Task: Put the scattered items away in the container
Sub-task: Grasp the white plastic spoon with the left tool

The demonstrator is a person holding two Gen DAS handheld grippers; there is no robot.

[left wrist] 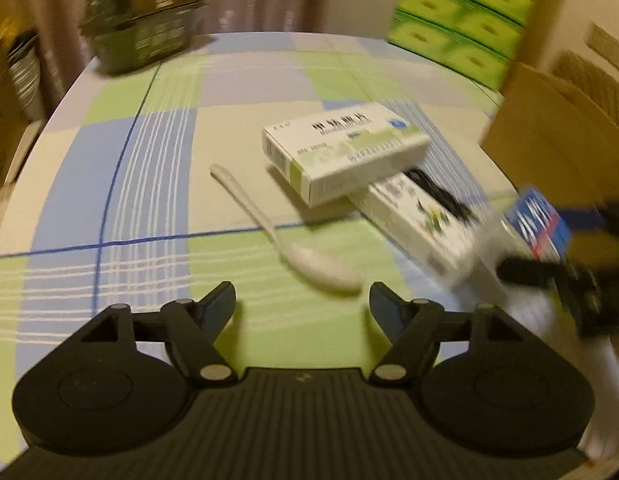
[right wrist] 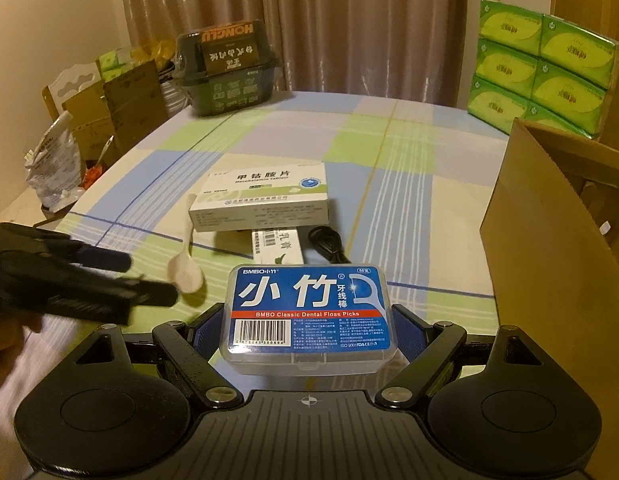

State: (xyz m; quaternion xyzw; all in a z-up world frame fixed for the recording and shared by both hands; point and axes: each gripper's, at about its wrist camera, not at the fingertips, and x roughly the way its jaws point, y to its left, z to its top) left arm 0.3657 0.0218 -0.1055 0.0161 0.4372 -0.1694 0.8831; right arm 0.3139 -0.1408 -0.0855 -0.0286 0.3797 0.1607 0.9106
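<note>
Floss-pick box [right wrist: 307, 316]: clear hard-plastic case with blue label, pinched between the pads of the right gripper [right wrist: 307, 330], raised above the checked tablecloth [right wrist: 409, 168] at near centre. Reads "BMBO", large Chinese characters, "BMBO Classic Dental Floss Picks", barcode at lower left. Judged light, rigid, somewhat slick on its smooth walls; best taken across the short sides, as now, low on the body rather than on the lid.

Cardboard box [right wrist: 541, 216], brown, open-topped, standing at right edge of the table; presumed container, close to the held case.

Medicine carton [right wrist: 261, 196], white and green, lying flat at mid table; reads "Mecobalamin Tablets" beneath Chinese characters. Judged light, crushable under a hard squeeze; hold across the narrow faces.

Second carton [right wrist: 275, 246], white with green leaf print, partly under the medicine carton; writing too small to read.

White plastic spoon [left wrist: 285, 228], lying left of the cartons, bowl toward the near side. Judged very light, thin, prone to slip; take by the handle.

Black cable [right wrist: 327, 244], coiled just right of the second carton; limp.

Left gripper [left wrist: 301, 308]: spread, nothing between the pads, hovering near the spoon bowl.

Far side: dark green packaged container [right wrist: 225, 68] marked "HONGLU"; stack of green tissue packs [right wrist: 541, 68] at far right, print unreadable.
</note>
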